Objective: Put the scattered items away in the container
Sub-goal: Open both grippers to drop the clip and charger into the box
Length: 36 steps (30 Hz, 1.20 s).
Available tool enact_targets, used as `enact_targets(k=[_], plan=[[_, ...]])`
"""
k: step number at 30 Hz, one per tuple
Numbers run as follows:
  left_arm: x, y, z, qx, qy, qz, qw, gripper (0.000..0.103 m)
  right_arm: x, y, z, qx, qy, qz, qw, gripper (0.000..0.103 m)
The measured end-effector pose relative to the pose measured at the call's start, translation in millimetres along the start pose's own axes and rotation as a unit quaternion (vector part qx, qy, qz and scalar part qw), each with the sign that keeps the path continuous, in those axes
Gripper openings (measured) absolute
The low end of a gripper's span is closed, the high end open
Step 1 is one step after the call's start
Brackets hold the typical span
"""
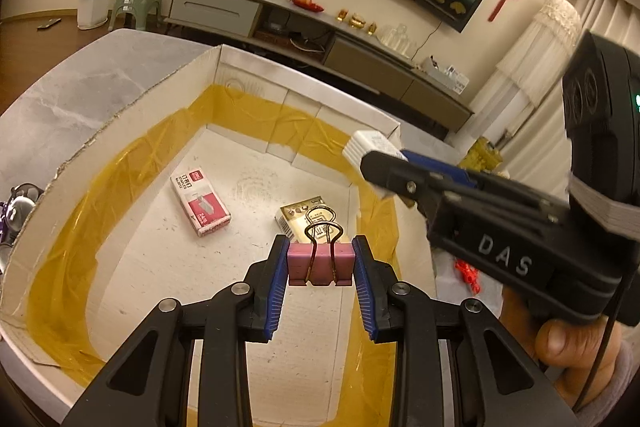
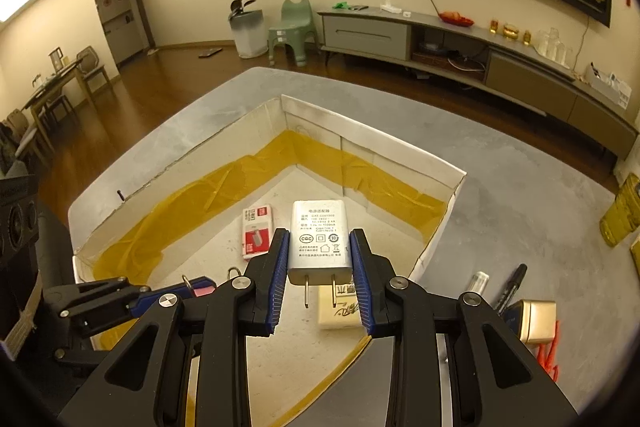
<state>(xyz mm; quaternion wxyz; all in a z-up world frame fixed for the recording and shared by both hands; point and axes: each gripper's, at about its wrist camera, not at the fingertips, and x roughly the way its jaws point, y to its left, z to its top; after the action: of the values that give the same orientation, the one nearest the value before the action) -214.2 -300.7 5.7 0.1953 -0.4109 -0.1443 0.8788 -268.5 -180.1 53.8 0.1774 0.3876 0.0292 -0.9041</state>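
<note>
My left gripper (image 1: 321,263) is shut on a pink binder clip (image 1: 320,265) and holds it above the inside of the white cardboard box (image 1: 132,107). My right gripper (image 2: 320,259) is shut on a white power adapter (image 2: 319,241), prongs toward the camera, also over the box (image 2: 440,227). In the left wrist view the right gripper (image 1: 372,155) reaches in from the right with the adapter (image 1: 370,147) over the box's far right corner. On the box floor lie a red staple box (image 1: 200,201) and a cream card pack (image 1: 298,217).
Outside the box on the grey table (image 2: 520,207) lie a black marker (image 2: 512,285), a small clear vial (image 2: 478,282), a gold box (image 2: 536,319) and red pieces (image 2: 550,351). A purple-and-metal object (image 1: 16,211) sits left of the box. A hand (image 1: 572,343) holds the right gripper.
</note>
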Motion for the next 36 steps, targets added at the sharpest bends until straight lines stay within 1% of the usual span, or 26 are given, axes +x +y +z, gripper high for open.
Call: enact_targets(k=[9, 13, 15, 19, 23, 27, 34, 36], plan=[[8.4, 3.0, -2.4, -0.009, 0.018, -0.002, 0.9998, 0.033, 27.8, -7.4, 7.7, -0.01, 0.033, -0.008, 0.999, 0.032], [12.0, -0.5, -4.0, -0.001, 0.026, -0.003, 0.9997, 0.033, 38.0, -10.5, 12.7, -0.02, 0.046, -0.022, 0.998, 0.032], [15.3, -3.1, -5.0, 0.004, 0.027, 0.002, 0.9996, 0.033, 43.4, -13.4, 15.7, -0.024, 0.053, -0.03, 0.998, 0.032], [20.1, -8.4, -3.2, 0.008, 0.024, 0.004, 0.9997, 0.033, 51.2, -18.3, 20.7, -0.027, 0.062, -0.046, 0.997, 0.032], [23.3, -13.3, -6.4, 0.009, 0.026, -0.002, 0.9996, 0.033, 58.7, -25.9, 24.0, -0.021, 0.069, -0.06, 0.996, 0.033], [23.3, -16.1, -12.4, 0.013, 0.034, -0.001, 0.9994, 0.033, 59.1, -34.1, 24.1, -0.001, 0.071, -0.056, 0.996, 0.033], [25.2, -13.4, -10.3, 0.01, 0.041, -0.001, 0.9991, 0.035, 46.9, -32.6, 18.4, -0.003, 0.068, -0.051, 0.996, 0.033], [24.7, -13.7, -10.7, 0.011, 0.042, -0.003, 0.9991, 0.035, 38.6, -32.7, 16.2, 0.0, 0.061, -0.051, 0.997, 0.033]])
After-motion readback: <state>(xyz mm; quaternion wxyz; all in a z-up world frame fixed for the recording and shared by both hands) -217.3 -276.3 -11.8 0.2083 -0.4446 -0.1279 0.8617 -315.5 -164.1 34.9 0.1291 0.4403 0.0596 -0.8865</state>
